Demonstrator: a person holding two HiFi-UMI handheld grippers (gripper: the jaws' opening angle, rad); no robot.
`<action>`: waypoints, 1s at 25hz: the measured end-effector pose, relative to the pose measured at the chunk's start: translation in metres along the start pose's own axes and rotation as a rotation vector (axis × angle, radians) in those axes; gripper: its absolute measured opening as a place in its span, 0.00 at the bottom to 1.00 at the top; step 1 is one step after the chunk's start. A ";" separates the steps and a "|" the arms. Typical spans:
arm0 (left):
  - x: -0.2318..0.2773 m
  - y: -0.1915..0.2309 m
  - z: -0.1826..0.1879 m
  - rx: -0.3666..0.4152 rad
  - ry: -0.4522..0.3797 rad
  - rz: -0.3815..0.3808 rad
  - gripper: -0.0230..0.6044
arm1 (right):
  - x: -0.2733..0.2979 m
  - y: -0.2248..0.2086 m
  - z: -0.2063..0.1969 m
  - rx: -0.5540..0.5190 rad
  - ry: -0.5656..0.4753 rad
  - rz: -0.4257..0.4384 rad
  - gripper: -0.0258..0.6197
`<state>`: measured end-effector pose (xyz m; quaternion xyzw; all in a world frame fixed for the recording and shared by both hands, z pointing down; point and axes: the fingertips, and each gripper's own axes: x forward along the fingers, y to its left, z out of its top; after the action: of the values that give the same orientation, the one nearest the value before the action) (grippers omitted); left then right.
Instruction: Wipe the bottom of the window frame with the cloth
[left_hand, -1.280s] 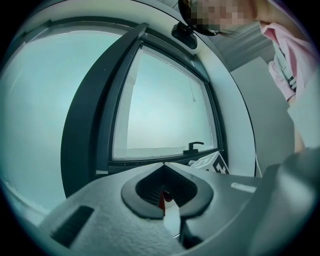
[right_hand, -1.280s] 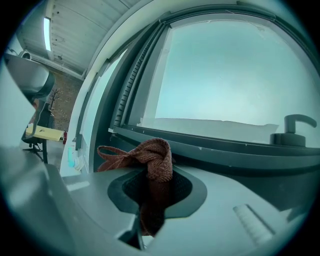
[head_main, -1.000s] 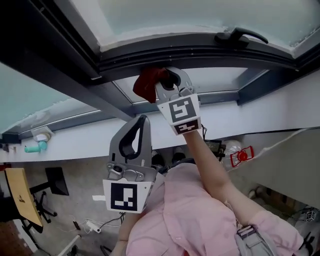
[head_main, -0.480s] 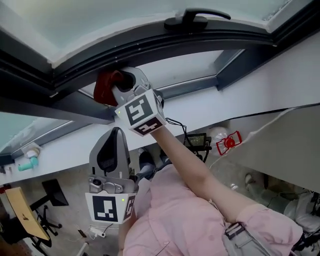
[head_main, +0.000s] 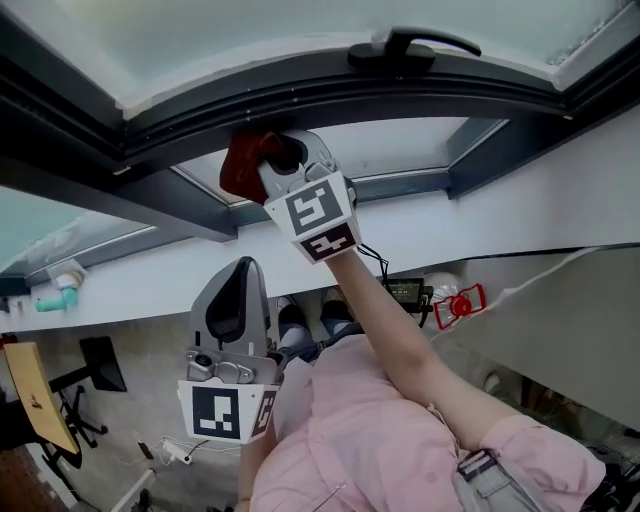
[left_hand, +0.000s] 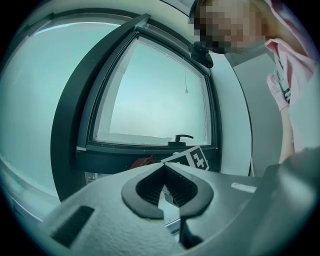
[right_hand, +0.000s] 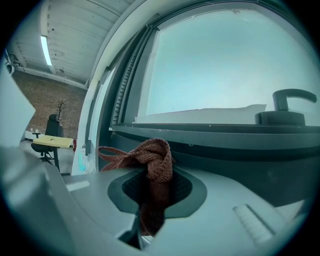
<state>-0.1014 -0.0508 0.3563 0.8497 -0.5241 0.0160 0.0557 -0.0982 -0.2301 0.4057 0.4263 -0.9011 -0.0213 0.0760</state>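
Note:
A dark red cloth (head_main: 245, 162) is bunched against the dark bottom rail of the window frame (head_main: 420, 90), left of the black window handle (head_main: 400, 48). My right gripper (head_main: 268, 158) is shut on the cloth (right_hand: 152, 165), which hangs down between its jaws in the right gripper view, with the frame rail (right_hand: 225, 137) just beyond. My left gripper (head_main: 236, 278) hangs lower, away from the frame, shut with nothing in it. In the left gripper view the closed jaws (left_hand: 164, 172) point at the window, with the cloth (left_hand: 144, 162) and the right gripper's marker cube (left_hand: 194, 159) behind them.
A white sill (head_main: 520, 185) runs below the frame. At the sill's left end lie a teal object (head_main: 55, 300) and a small white fitting (head_main: 62, 273). A red-and-white object (head_main: 458, 303) and cables sit below the sill. A yellow table and chair (head_main: 30, 395) stand at lower left.
The right gripper with the cloth slid left along the frame's bottom rail from one second ago, then shifted slightly back to the right. The left gripper stayed low and shut.

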 end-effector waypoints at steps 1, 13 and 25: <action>0.000 -0.002 0.000 0.000 -0.003 0.001 0.03 | -0.002 -0.002 0.000 -0.001 0.003 0.000 0.14; 0.003 -0.008 -0.002 -0.005 -0.025 -0.017 0.04 | -0.012 -0.013 0.022 0.011 -0.072 -0.029 0.14; 0.009 0.017 0.010 -0.038 -0.054 -0.128 0.04 | -0.023 -0.033 0.018 -0.007 -0.025 -0.181 0.14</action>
<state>-0.1127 -0.0671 0.3479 0.8804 -0.4702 -0.0205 0.0588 -0.0620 -0.2338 0.3815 0.5053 -0.8598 -0.0367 0.0641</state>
